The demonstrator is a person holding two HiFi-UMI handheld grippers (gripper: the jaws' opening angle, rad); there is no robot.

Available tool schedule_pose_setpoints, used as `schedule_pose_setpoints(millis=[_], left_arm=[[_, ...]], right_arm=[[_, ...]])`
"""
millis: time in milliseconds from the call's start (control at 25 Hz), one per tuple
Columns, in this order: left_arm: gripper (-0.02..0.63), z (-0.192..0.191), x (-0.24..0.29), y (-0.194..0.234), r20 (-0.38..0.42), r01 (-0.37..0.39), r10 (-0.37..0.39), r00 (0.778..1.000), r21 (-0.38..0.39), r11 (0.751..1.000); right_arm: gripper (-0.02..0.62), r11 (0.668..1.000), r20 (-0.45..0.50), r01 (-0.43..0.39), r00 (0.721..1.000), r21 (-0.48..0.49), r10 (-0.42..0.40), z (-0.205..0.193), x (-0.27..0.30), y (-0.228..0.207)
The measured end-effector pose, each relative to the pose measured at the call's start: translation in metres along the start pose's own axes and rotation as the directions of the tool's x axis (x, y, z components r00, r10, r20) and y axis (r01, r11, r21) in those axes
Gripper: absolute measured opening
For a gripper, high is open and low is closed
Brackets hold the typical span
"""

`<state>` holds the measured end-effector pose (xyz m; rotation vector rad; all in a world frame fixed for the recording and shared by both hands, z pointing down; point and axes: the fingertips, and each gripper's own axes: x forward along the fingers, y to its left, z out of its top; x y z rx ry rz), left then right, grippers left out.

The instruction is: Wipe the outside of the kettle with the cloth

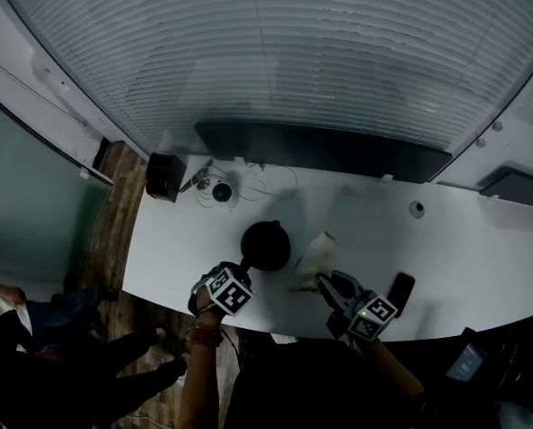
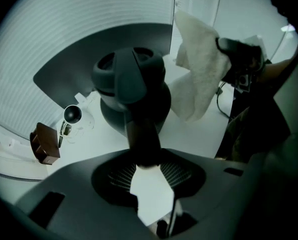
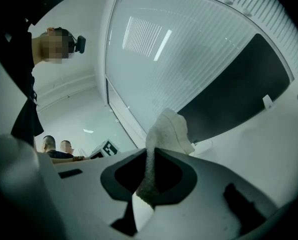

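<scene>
At the centre of the head view the kettle [image 1: 266, 244] stands upright on the white table [image 1: 481, 257], its handle reaching toward the lower left, where the left gripper [image 1: 241, 273] meets it. The cloth [image 1: 313, 259] hangs just right of the kettle from the right gripper [image 1: 327, 281], apart from the body.

In the left gripper view the kettle fills the upper middle, lid up. Its handle [image 2: 141, 134] runs straight down the frame and ends between wide jaws whose pads do not appear to press it.

In the right gripper view the jaws are clamped on the cloth, which rises from them in the lower middle.

Judging by this, no wiping contact is under way. The whole outside may remain, and no mark shows otherwise.
</scene>
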<state>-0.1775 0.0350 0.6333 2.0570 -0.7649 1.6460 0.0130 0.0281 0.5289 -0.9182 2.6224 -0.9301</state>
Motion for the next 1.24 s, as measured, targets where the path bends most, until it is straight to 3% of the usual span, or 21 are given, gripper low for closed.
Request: schedule_pose_setpoints(millis=[80,120,160,200,240,280,320,360,400,480,640,960,1240], left_arm=[[0.13,0.005,-0.015,0.001,0.188,0.01,-0.001,0.982,-0.048,0.999],[0.13,0.013,-0.029,0.003,0.334,0.013,0.014,0.943,-0.079,0.997],[0.13,0.022,-0.048,0.006,0.498,0.018,0.041,0.866,-0.112,0.994],[0.13,0.03,-0.073,0.007,0.654,0.023,0.076,0.753,-0.142,0.99],[0.13,0.034,-0.097,0.009,0.776,0.027,0.117,0.62,-0.171,0.985],[0.129,0.034,-0.118,0.009,0.853,0.028,0.161,0.497,-0.201,0.979],[0.129,0.031,-0.133,0.009,0.889,0.027,0.201,0.411,-0.232,0.972],[0.103,0.026,-0.142,0.008,0.901,0.024,0.232,0.365,-0.258,0.966],[0.004,0.022,-0.146,0.005,0.904,0.024,0.251,0.347,-0.276,0.961],[0.003,0.02,-0.146,-0.006,0.91,0.042,0.243,0.337,-0.272,0.961],[0.003,0.03,-0.137,-0.029,0.915,0.056,0.201,0.349,-0.234,0.971],[0.003,0.042,-0.137,-0.039,0.924,0.089,0.179,0.339,-0.221,0.971],[0.003,0.033,-0.13,-0.039,0.913,0.085,0.189,0.362,-0.235,0.968]], right_arm=[[0.038,1.0,0.008,0.002,1.0,-0.008,-0.002,0.002,-0.001,-0.001],[0.038,1.0,0.011,0.005,1.0,-0.013,-0.005,0.002,-0.002,-0.002],[0.038,1.0,0.011,0.008,1.0,-0.019,-0.008,0.002,-0.002,-0.002],[0.038,1.0,0.009,0.011,1.0,-0.025,-0.011,0.002,-0.002,-0.003],[0.038,0.999,0.006,0.012,1.0,-0.033,-0.012,0.001,-0.001,-0.003],[0.038,0.999,0.002,0.01,1.0,-0.044,-0.01,0.001,-0.001,-0.002],[0.038,0.998,-0.001,0.007,1.0,-0.06,-0.008,0.001,0.0,-0.002],[0.038,0.997,-0.007,0.005,1.0,-0.081,-0.005,0.001,0.0,-0.001],[0.038,0.994,-0.015,0.003,1.0,-0.108,-0.005,0.001,0.001,0.001],[0.038,0.984,-0.037,0.003,0.999,-0.18,-0.01,0.002,0.003,0.008],[0.038,0.959,-0.065,-0.015,0.998,-0.283,-0.004,0.009,0.011,0.027],[0.038,0.949,-0.087,-0.048,0.996,-0.312,0.022,0.008,0.015,0.04],[0.038,0.948,-0.087,-0.046,0.996,-0.314,0.019,0.005,0.013,0.042]])
